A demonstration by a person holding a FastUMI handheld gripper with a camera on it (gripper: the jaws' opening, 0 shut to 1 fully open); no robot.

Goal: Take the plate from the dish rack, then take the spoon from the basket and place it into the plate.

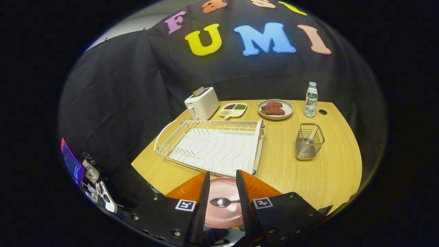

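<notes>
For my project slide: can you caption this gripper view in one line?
Spoon lying in the pink plate between the open tool fingers, with the dish rack and wire basket beyond.

We see a pink plate [224, 195] holding a silvery spoon [221, 202] on a light wood-grain table [325, 178]. The dish rack [212, 145] is white with wavy ridges; the basket [309, 141] is silver wire. The toaster [201, 103] is cream-white.

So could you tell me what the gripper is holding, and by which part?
Nothing: the gripper is open, with the spoon lying on the pink plate between its fingers.
</notes>
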